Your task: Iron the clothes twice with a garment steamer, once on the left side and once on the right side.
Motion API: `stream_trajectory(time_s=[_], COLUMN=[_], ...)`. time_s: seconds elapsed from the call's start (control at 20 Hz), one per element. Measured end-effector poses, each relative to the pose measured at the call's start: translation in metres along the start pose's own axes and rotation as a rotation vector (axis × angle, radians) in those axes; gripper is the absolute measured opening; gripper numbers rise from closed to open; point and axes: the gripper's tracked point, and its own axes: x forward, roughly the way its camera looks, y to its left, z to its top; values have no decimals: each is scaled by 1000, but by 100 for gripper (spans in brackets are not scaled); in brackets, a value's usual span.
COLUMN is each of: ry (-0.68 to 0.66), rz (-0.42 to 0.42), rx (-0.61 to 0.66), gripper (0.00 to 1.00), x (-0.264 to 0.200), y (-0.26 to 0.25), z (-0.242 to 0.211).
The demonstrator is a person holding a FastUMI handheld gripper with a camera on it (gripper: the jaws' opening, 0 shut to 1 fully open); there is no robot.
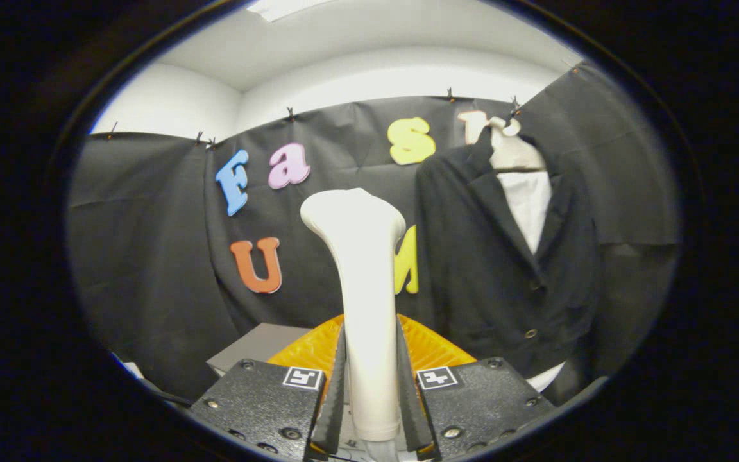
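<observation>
My gripper is shut on the handle of a white garment steamer, which stands upright between the fingers with its wide head at the top. A black jacket hangs on a hanger against the booth wall, beyond the fingers and to the right of the steamer. A white shirt shows inside the jacket's open collar. The steamer head is apart from the jacket, level with its chest area.
A grey box sits low behind the left finger. An orange ribbed object lies just behind both fingers. Black cloth walls close the booth at the back and on both sides.
</observation>
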Motion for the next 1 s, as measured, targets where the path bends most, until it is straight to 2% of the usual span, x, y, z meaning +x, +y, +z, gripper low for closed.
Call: stream_trajectory(time_s=[0.25, 0.5, 0.7, 1.0], ry=[-69, -65, -43, 8], rz=[-112, -146, -135, -124], rx=[31, 29, 11, -4], gripper=[40, 41, 41, 40], x=[-23, 0, 36, 72], y=[-89, -147, -163, -161], z=[42, 52, 52, 30])
